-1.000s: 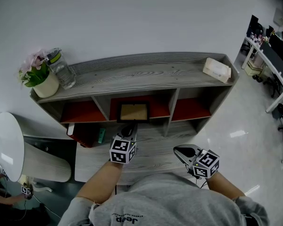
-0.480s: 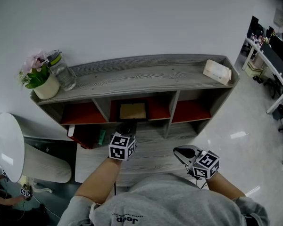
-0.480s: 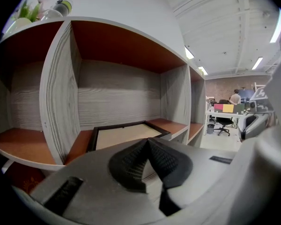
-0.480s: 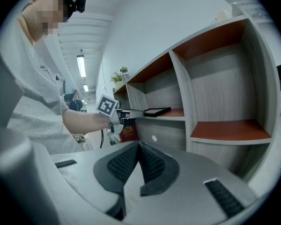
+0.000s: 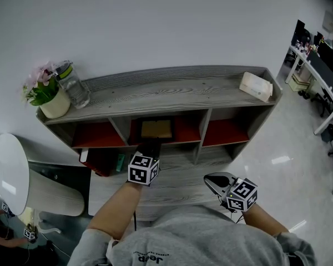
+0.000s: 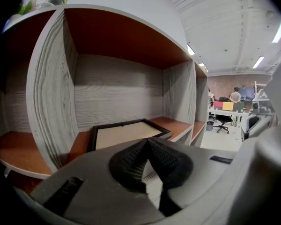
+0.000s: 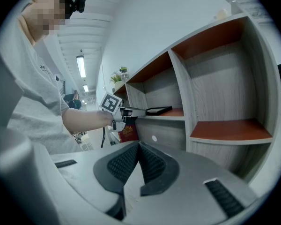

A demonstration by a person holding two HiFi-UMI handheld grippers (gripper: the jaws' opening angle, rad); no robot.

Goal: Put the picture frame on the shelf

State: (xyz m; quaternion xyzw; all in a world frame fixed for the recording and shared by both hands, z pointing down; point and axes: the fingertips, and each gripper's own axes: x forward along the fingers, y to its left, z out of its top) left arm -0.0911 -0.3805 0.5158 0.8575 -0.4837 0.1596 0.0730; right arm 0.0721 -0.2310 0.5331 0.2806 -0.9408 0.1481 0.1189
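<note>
The black picture frame (image 5: 156, 129) lies flat on the red floor of the middle compartment of the grey wooden shelf (image 5: 172, 87). My left gripper (image 5: 150, 147) is shut, with its tips at the frame's near edge. In the left gripper view the frame (image 6: 126, 132) shows just past the closed left gripper (image 6: 146, 142), and no part of it is seen between the pads. In the right gripper view the frame (image 7: 158, 110) juts slightly over the compartment's front edge. My right gripper (image 5: 212, 178) hangs back over the lower ledge, shut and empty, as the right gripper (image 7: 139, 145) pads show.
A potted plant (image 5: 47, 93) and a clear bottle (image 5: 73, 85) stand on the shelf top at left, with a tissue box (image 5: 255, 86) at right. A red book (image 5: 100, 159) sits below the left compartment. A white round table (image 5: 8, 170) is at far left.
My left gripper has moved forward toward the shelf, and the picture frame now lies deeper in the middle compartment. The right gripper has stayed put.
</note>
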